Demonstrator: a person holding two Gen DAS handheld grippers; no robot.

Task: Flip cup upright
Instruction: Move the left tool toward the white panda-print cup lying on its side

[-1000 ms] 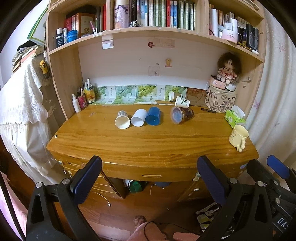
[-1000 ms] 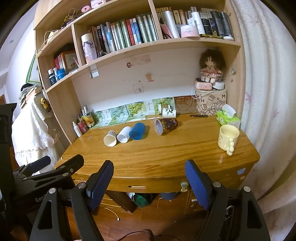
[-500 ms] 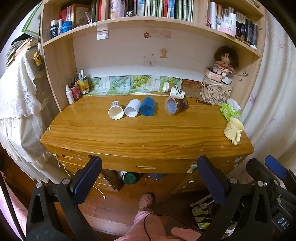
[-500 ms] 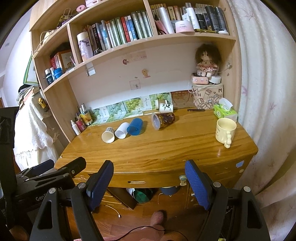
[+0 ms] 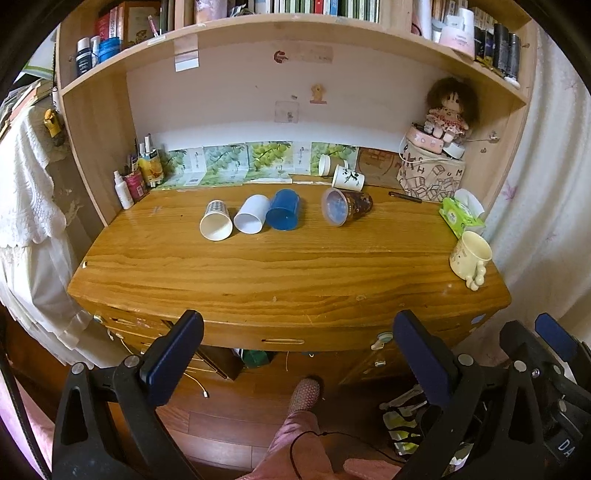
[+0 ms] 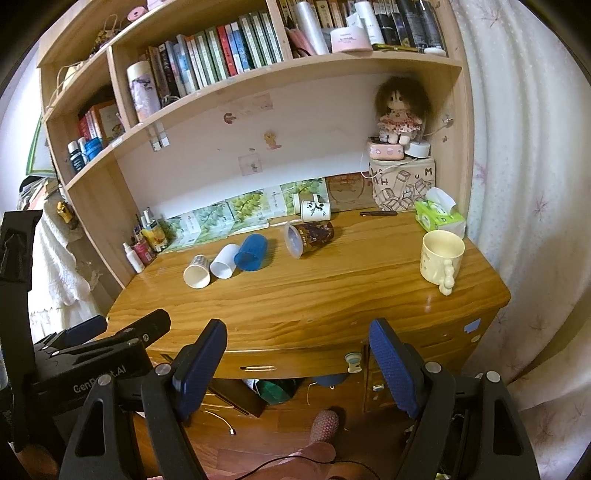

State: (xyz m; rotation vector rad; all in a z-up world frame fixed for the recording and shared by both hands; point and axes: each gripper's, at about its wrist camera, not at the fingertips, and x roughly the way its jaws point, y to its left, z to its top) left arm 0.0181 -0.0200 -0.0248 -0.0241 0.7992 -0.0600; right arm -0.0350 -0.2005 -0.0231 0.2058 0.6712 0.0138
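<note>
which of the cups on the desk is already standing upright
The cream mug with the knobbly handle, at the desk's right edge. The blue cup and the others lie on their sides.

Top shelf books (image 5: 325, 5) cut off, cup prints unreadable

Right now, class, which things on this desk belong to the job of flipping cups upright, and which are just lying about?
Belong to the job (cups on their sides):
paper cup
white cup
blue cup
brown patterned cup
panda cup

Just lying about:
yellow mug, already upright
tissue pack
doll
pen
bottles
</note>
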